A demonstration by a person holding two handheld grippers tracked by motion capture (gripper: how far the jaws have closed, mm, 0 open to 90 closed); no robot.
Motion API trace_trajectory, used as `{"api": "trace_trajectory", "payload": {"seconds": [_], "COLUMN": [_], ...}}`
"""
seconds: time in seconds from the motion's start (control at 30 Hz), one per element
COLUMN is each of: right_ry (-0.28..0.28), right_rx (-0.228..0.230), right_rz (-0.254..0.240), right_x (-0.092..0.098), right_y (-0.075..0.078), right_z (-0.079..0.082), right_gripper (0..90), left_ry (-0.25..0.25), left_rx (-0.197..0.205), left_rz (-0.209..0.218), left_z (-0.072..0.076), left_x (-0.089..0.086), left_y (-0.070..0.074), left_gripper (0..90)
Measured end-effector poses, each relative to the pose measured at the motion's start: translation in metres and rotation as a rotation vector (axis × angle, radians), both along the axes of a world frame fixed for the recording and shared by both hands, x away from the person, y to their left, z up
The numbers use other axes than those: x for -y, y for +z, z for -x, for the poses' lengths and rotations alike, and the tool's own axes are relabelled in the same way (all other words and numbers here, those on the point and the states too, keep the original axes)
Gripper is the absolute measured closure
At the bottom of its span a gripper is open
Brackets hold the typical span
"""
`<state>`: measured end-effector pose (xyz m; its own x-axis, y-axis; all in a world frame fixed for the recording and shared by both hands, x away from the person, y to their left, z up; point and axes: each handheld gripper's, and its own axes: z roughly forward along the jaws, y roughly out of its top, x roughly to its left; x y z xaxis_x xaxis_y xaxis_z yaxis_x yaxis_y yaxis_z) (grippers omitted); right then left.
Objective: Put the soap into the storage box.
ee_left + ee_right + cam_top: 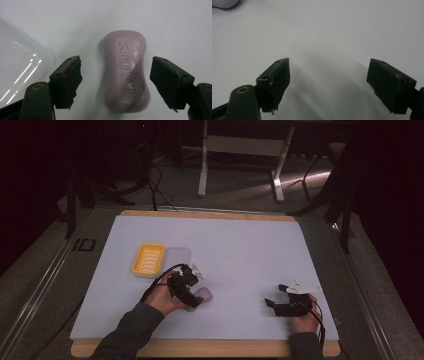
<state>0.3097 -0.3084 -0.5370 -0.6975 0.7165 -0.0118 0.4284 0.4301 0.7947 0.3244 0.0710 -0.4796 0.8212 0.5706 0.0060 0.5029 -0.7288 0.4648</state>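
So the soap (pixel 126 72) lies flat on the white mat (pixel 240 245), right between the jaws of the left gripper (pixel 116 82), which stand wide apart with a gap on each side, touching nothing. In the high view the left gripper (pixel 187 287) sits over the soap (pixel 202 295), near the yellow dish (pixel 148 259) and the clear lid (pixel 20 65) just beside it. The right gripper (pixel 329 85) rests well off to the side, jaws spread too, holding nothing, just bare mat under it.
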Motion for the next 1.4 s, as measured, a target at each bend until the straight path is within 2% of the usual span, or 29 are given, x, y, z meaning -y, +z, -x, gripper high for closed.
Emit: {"api": "trace_trajectory", "payload": {"seconds": [0.5, 0.77, 0.9, 1.13, 1.3, 1.4], "right_ry": [0.002, 0.003, 0.005, 0.006, 0.007, 0.008], "right_rx": [0.0, 0.0, -0.002, -0.003, -0.003, -0.004], "right_rz": [0.002, 0.004, 0.013, 0.015, 0.018, 0.017], "right_x": [0.0, -0.001, -0.001, -0.002, -0.002, -0.002], "right_y": [0.0, 0.0, 0.0, 0.0, 0.0, -0.001], "right_z": [0.0, 0.0, 0.0, 0.0, 0.0, 0.0], "right_gripper": [18.5, 18.5, 18.5, 18.4, 18.5, 18.4], "left_ry": [-0.018, -0.033, -0.043, -0.056, -0.077, -0.097], "left_rx": [-0.03, -0.042, -0.049, -0.066, -0.08, -0.077], "left_rz": [-0.037, -0.054, -0.061, -0.085, -0.077, -0.096], "left_z": [-0.002, -0.004, -0.004, -0.005, -0.007, -0.007], "left_x": [0.01, 0.014, 0.015, 0.017, 0.016, 0.017], "left_y": [-0.014, -0.017, -0.019, -0.022, -0.022, -0.022], "left_gripper": [22.5, 22.8, 29.3, 35.4, 43.7, 45.1]}}
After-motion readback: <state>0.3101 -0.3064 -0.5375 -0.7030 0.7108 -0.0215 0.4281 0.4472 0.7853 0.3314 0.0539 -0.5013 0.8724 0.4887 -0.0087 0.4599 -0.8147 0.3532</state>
